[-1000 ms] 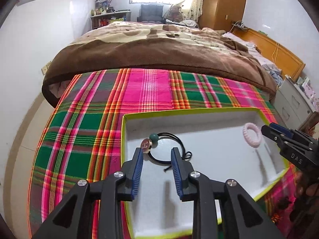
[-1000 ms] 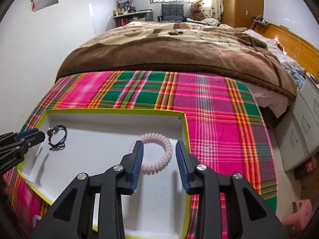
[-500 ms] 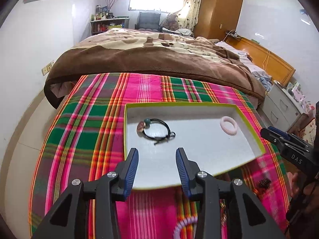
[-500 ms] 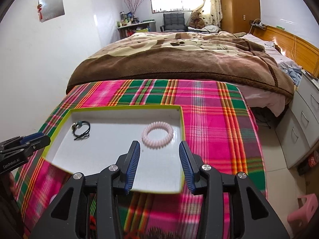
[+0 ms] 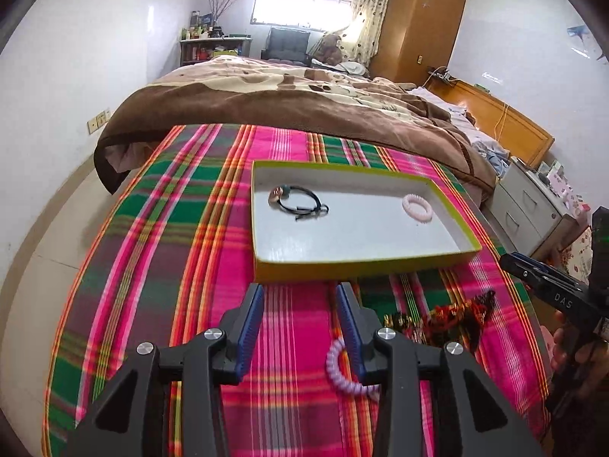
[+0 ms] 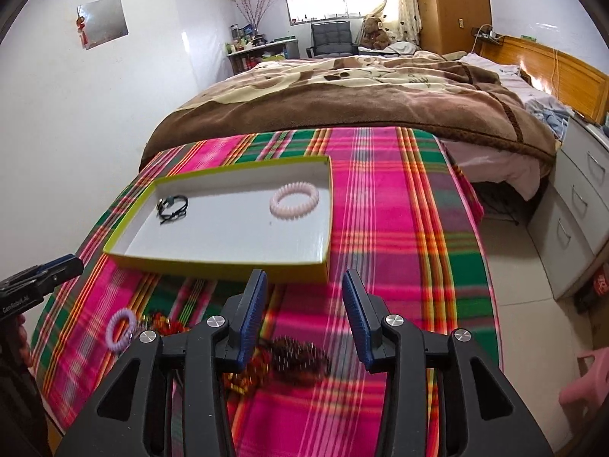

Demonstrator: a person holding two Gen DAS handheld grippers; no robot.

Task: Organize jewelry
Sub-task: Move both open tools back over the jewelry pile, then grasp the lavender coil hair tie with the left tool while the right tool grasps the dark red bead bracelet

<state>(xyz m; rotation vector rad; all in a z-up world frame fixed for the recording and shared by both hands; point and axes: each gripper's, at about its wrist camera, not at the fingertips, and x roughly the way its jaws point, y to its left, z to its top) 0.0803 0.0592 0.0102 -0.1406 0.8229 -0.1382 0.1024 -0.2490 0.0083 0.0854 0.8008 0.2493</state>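
Note:
A shallow white tray with a yellow-green rim (image 5: pixel 262 266) (image 6: pixel 228 266) lies on the plaid cloth. In it are a black cord bracelet with beads (image 5: pixel 300 202) (image 6: pixel 173 207) and a pale pink coil band (image 5: pixel 417 208) (image 6: pixel 294 201). On the cloth in front of the tray lie a lilac coil band (image 5: pixel 344 375) (image 6: pixel 121 329), a red and gold piece (image 5: pixel 449 318) (image 6: pixel 167 323) and a dark spiky piece (image 6: pixel 300 358). My left gripper (image 5: pixel 300 304) is open and empty, near the lilac band. My right gripper (image 6: pixel 304 293) is open and empty above the dark piece.
The plaid cloth (image 5: pixel 171 228) covers a table at the foot of a bed with a brown blanket (image 5: pixel 304 106). White drawers (image 6: pixel 571 221) and a pink stool (image 6: pixel 586 381) stand to the right. A white wall is at the left.
Both grippers have pulled back from over the tray toward the near side. The loose pieces in front of the tray have come into view. Both stay open and empty.

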